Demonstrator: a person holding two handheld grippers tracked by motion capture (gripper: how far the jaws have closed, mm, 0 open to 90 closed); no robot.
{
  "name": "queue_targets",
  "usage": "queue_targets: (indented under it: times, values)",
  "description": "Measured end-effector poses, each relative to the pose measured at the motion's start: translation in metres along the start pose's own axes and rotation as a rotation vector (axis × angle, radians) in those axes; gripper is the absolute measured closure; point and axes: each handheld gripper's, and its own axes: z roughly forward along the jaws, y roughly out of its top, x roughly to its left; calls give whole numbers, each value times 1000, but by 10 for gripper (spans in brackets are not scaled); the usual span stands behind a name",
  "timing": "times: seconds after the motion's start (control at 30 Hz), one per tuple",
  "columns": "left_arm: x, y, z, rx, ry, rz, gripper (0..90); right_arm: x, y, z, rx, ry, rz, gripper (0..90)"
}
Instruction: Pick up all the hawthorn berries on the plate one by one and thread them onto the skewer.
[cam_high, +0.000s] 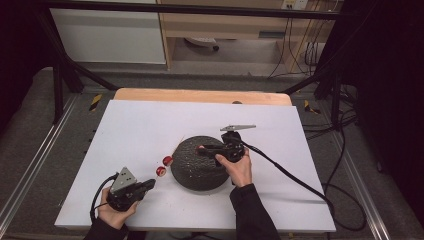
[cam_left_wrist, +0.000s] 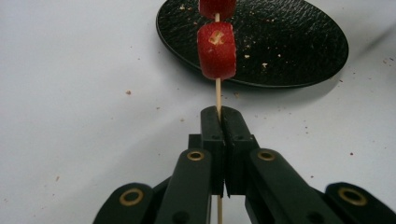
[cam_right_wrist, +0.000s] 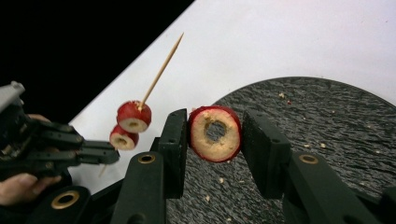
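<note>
My left gripper (cam_left_wrist: 220, 114) is shut on the lower part of a thin wooden skewer (cam_left_wrist: 218, 93) that carries two red fruit slices (cam_left_wrist: 216, 50). In the high view it sits at the near left (cam_high: 150, 183), and the skewer's slices (cam_high: 161, 171) point toward the black round plate (cam_high: 200, 170). My right gripper (cam_right_wrist: 215, 133) is shut on a red ring-shaped slice (cam_right_wrist: 215, 134) with a pale cut face and a cored hole, held over the plate's left part (cam_right_wrist: 317, 121). The skewer's bare pointed end (cam_right_wrist: 161, 70) rises just left of that slice.
The white tabletop (cam_high: 140, 125) has a wooden strip (cam_high: 200, 95) along its far edge. Crumbs lie on the plate and around it. A black cable (cam_high: 290, 175) trails from the right gripper across the right side. Black frame posts stand at both far corners.
</note>
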Motion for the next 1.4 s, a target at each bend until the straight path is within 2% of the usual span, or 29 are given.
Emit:
queue_targets:
  times: [0.3,0.57,0.87,1.4]
  values:
    - [-11,3,5,-9,-18,-1,883,-4,-9,-6,-126,32,64,623]
    - [-17,5,7,-24,-14,-22,883,-4,-12,-7,-231,41,107,623]
    - [-25,6,10,-35,-12,-38,883,-4,-13,-7,-337,49,128,623]
    - [-30,16,13,-52,-7,-63,883,-3,-10,-8,-486,53,160,624]
